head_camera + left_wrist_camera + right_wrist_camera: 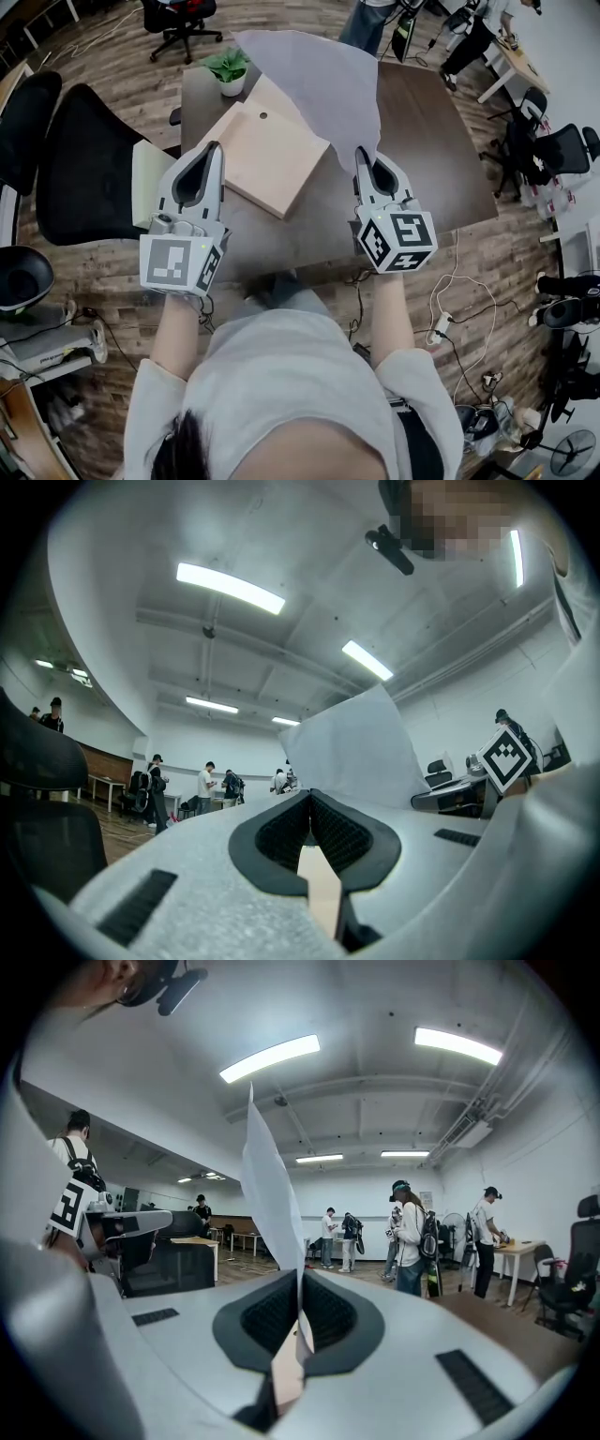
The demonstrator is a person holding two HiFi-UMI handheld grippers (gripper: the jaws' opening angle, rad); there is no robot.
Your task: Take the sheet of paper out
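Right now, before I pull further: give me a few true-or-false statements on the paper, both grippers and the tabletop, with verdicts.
1. The right gripper is shut on the sheet of paper. True.
2. The left gripper grips the sheet too. False: its jaws are together with nothing between them, and the sheet is off to its side.
3. The sheet lies flat on the table. False: it is held up in the air above it.
4. A potted plant stands on the table beyond the wooden box. True.

Wood-plank floor (103,281), dark table (427,141), black office chairs (84,169), ceiling strip lights (270,1058).
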